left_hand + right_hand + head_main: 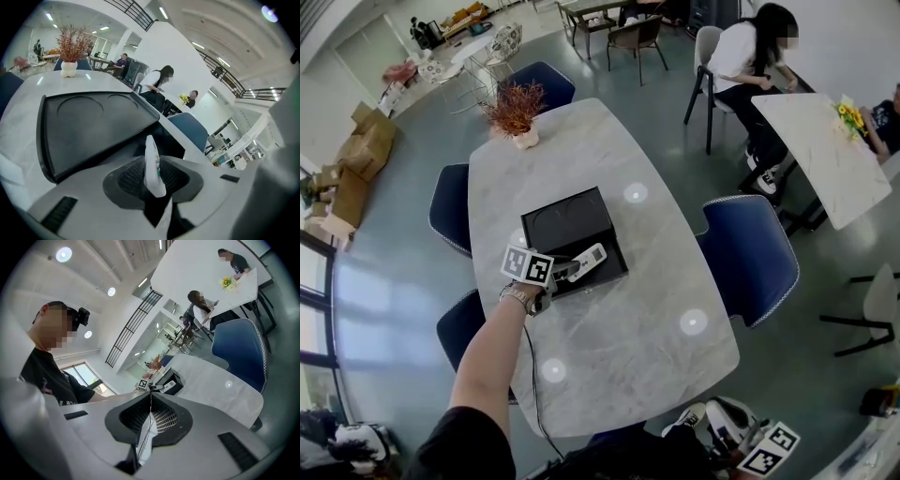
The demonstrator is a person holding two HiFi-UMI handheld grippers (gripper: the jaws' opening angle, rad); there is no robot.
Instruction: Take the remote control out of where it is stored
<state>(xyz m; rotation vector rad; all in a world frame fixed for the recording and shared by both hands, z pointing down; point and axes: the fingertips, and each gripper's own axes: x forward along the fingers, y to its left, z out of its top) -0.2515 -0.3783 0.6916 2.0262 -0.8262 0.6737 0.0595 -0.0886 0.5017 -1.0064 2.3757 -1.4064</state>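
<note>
The white remote control [587,261] lies slanted over the front right part of the open black box [567,223] on the marble table [609,347]. My left gripper [567,271] reaches it from the front left and is shut on its near end. In the left gripper view the remote control [152,161] stands edge-on between the ribbed pads, with the box's black inside [89,124] behind it. My right gripper [724,427] hangs low off the table's near right corner. Its jaws [150,401] are shut and hold nothing. From there the box [172,386] is small and far.
A dried plant in a white pot [517,117] stands at the table's far end. Blue chairs [750,258] ring the table. A second table [830,155] with seated people is at the right. Cardboard boxes [361,150] are stacked at the left.
</note>
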